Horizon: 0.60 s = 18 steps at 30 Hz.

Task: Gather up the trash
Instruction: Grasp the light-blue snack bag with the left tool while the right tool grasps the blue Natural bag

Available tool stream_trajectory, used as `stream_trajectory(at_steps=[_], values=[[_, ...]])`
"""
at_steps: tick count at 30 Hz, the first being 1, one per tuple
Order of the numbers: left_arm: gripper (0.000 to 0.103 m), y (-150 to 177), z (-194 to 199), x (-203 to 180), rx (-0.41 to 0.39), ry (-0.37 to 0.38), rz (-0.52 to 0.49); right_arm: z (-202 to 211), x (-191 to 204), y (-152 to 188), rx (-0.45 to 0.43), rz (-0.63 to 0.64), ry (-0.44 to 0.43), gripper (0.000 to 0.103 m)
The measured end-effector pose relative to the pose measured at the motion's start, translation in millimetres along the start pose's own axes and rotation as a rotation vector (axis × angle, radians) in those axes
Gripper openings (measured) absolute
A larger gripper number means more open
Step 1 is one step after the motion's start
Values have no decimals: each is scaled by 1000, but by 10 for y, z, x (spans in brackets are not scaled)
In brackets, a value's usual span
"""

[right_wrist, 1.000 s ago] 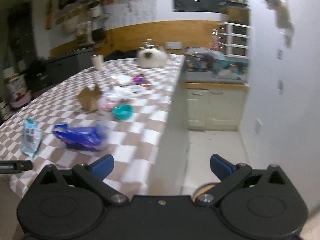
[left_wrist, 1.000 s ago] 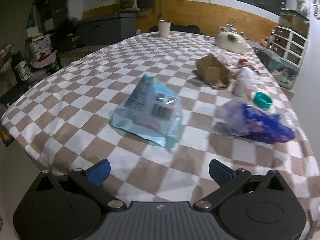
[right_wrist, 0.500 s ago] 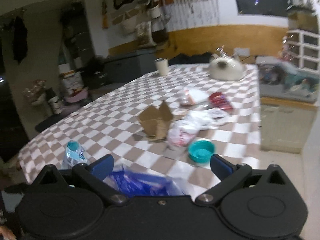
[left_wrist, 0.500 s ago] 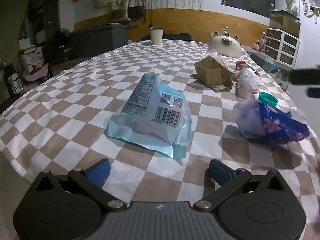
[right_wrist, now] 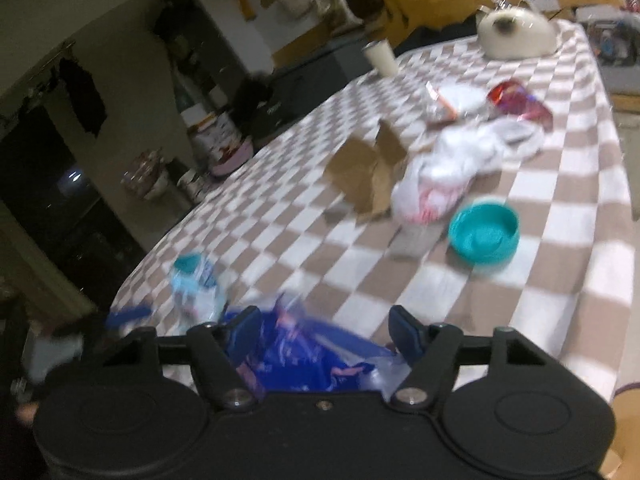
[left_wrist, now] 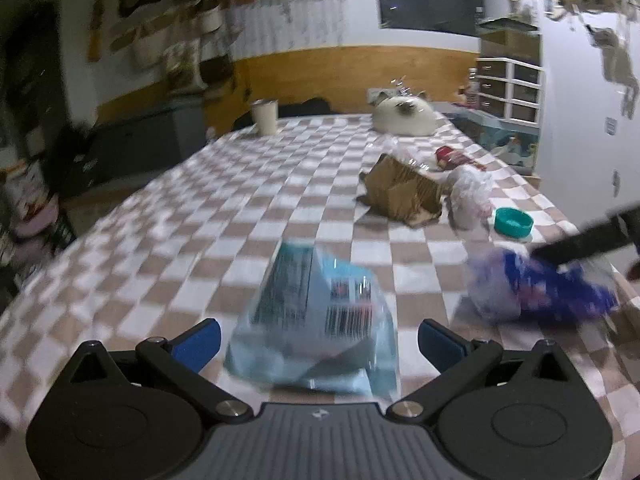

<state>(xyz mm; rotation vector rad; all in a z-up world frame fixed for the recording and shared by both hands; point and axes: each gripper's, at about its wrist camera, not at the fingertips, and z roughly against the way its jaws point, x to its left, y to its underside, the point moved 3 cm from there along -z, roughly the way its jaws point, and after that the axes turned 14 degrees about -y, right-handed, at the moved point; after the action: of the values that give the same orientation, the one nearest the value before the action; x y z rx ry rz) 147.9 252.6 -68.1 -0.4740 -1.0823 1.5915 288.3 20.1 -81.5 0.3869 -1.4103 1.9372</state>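
Closing in low on both sides: the left gripper (left_wrist: 319,338), spread wide and holding nothing, now has the pale blue plastic snack pouch (left_wrist: 316,316) at bottom centre between its fingers, where half a second ago it lay ahead. Right gripper (right_wrist: 325,330), also unclenched, has dropped over the crumpled dark blue floral plastic bag (right_wrist: 316,356), which a second ago sat well off. So two pickups look imminent, neither pinched yet. A barcode shows on the pouch; its print is too blurred to read. Farther up the checked brown-and-white surface (left_wrist: 248,216): teal round cap (right_wrist: 484,232), torn brown cardboard box (left_wrist: 404,192).
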Motion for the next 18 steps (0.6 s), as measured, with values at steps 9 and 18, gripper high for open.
stream_trajectory(at_steps=[9,18], values=[[103,-192,-422,10,30,62,-147,226,354,332,73,32,-51,82],[94,-189,-653,69,165,143,-73,7,542,411,123,94,38,89]])
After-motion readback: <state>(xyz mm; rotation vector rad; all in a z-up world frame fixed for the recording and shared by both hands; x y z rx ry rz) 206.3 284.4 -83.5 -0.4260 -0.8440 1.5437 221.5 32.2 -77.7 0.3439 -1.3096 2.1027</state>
